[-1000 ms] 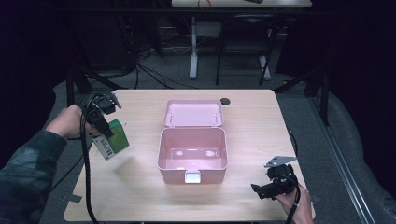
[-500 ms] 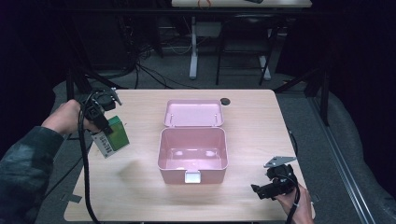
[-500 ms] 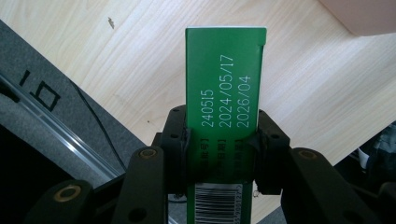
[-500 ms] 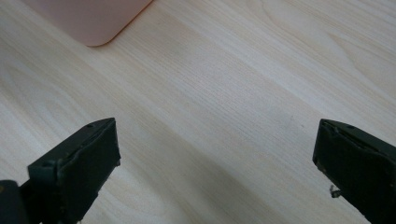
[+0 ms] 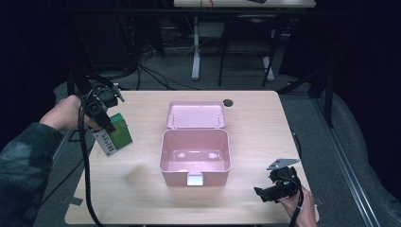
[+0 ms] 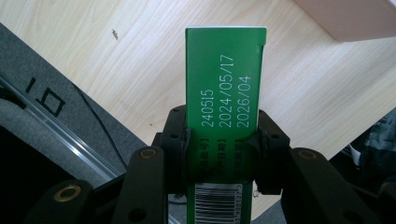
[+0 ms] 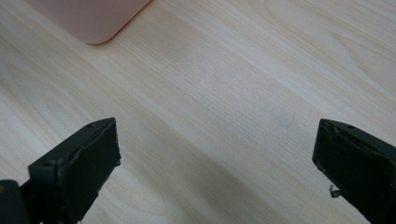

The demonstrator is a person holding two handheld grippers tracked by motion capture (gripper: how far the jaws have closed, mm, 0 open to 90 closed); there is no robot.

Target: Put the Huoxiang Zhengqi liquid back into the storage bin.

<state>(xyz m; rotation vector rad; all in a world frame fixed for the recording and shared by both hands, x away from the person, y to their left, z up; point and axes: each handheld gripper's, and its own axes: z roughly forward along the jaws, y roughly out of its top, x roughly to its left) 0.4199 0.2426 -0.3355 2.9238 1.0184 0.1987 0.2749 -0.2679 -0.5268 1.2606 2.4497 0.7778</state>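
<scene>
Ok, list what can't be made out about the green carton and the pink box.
- Green carton: in the left gripper view the left hand-held gripper covers the small print beside the dates, and the bottom edge cuts the barcode.
- Its white label: too small in the high view.
- Pink box: front wall hides the near floor; the front latch's detail is blurred.

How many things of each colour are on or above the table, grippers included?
Green: 1, the carton
Pink: 1, the open box
Black: 3, the left gripper, the right gripper and the small round object
Total: 5
</scene>
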